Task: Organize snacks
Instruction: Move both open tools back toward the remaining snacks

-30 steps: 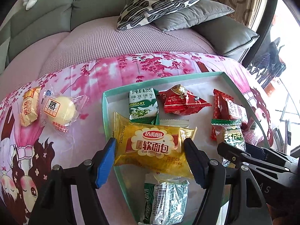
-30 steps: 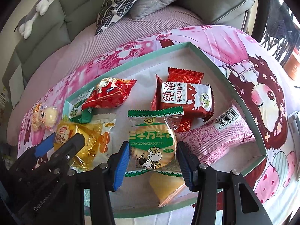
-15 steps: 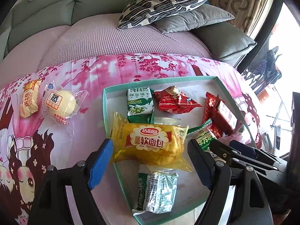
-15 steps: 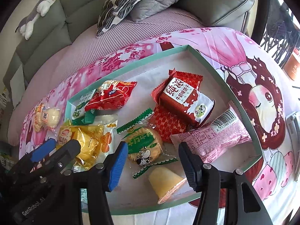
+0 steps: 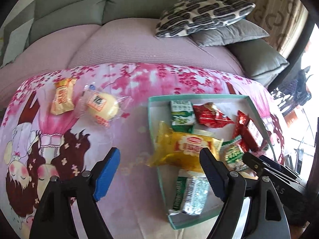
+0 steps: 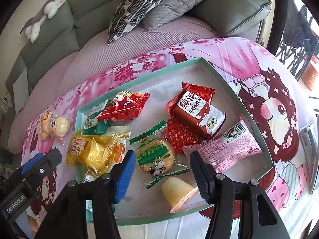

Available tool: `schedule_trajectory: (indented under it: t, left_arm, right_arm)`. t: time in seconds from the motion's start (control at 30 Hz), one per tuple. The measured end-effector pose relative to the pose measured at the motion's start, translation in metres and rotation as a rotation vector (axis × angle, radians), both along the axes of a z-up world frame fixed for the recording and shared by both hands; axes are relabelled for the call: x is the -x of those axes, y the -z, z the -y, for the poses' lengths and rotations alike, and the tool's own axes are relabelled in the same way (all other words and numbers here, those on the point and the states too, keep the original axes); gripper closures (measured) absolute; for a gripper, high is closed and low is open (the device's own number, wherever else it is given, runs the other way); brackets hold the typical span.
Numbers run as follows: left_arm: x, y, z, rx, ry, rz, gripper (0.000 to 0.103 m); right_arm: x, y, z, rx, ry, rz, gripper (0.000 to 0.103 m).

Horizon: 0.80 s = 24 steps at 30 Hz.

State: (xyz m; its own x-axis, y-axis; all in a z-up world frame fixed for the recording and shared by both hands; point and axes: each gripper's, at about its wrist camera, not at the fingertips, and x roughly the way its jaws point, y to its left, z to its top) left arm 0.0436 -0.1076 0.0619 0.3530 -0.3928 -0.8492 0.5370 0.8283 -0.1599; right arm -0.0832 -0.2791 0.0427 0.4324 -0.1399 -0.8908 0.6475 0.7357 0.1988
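Note:
In the left wrist view my left gripper stands open over the pink cloth and the left rim of the teal tray. Nothing is between its pads. A yellow bread pack lies across that rim, just beyond the right finger. In the right wrist view my right gripper is open above the tray. A green round biscuit pack lies loose on the tray floor beyond its fingertips, and a jelly cup lies on its side by the right finger.
The tray also holds a red milk-biscuit pack, a pink pack, a red bag and green packs. Outside it, on the cloth to the left, lie an orange pack and a wrapped round cake. A sofa with cushions is behind.
Both grippers widened and let go. The yellow bread pack now rests on the tray rim, and my left gripper drew back to the left. The green biscuit pack dropped onto the tray floor.

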Motion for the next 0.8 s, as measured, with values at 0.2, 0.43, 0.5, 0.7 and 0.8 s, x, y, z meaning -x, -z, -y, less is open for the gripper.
schedule_trajectory:
  t: [0.2,0.43,0.5,0.7,0.8]
  left_arm:
    - [-0.015,0.009,-0.022,-0.030,-0.112,0.000,0.013]
    - [-0.023,0.015,-0.035,-0.051,-0.187,0.025,0.006]
    - [-0.025,0.016,-0.037,-0.053,-0.202,0.028,0.004]
    - [-0.026,0.017,-0.040,-0.069,-0.228,0.039,0.003]
    - [-0.026,0.015,-0.041,-0.056,-0.228,0.048,0.003]
  right_arm:
    - [-0.002,0.001,-0.002,0.015,-0.010,-0.006,0.027]
    - [-0.003,-0.001,-0.004,0.040,-0.024,0.005,0.015]
    - [-0.003,0.000,-0.003,0.044,-0.023,0.006,0.014]
    - [-0.002,-0.001,-0.003,0.054,-0.022,0.020,0.000]
    - [-0.003,-0.002,-0.004,0.059,-0.026,0.025,0.000]
